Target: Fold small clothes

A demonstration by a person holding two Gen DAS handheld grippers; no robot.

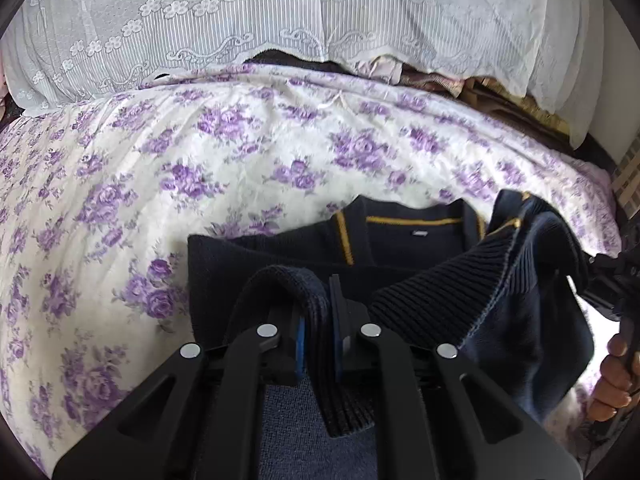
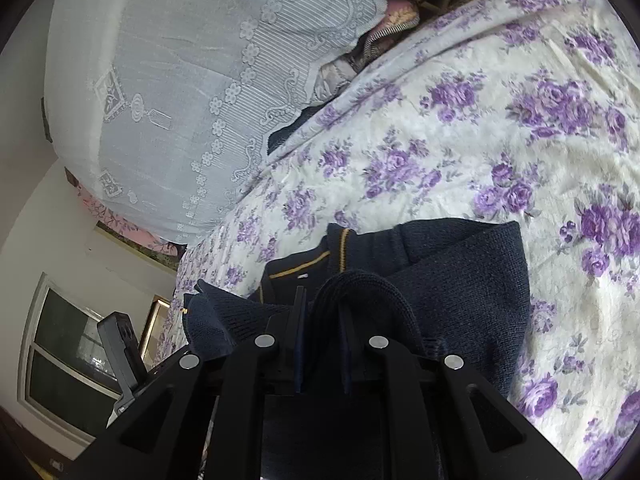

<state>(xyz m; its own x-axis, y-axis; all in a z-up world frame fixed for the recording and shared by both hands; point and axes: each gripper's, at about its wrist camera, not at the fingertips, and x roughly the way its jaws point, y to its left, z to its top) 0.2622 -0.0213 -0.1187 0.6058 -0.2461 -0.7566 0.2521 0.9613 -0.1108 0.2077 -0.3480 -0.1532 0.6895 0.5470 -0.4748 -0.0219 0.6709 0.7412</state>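
Note:
A small navy knit sweater (image 1: pixel 280 256) with yellow trim at the collar lies on the flowered bedspread (image 1: pixel 240 152), collar end away from me. My left gripper (image 1: pixel 320 320) is shut on the sweater's ribbed hem, which loops over its fingers. The same hem stretches right to my right gripper (image 1: pixel 608 280), seen at the frame edge with a hand on its handle. In the right wrist view my right gripper (image 2: pixel 324 320) is shut on a fold of the ribbed hem, and the sweater (image 2: pixel 460 280) drapes over its own body and collar (image 2: pixel 300 268). The left gripper is not clearly visible there.
The bedspread (image 2: pixel 480 140) with purple roses spreads wide around the sweater. A white lace cover (image 1: pixel 240 20) drapes over a pile at the far edge of the bed. A window (image 2: pixel 68 360) and a wall show at the lower left of the right wrist view.

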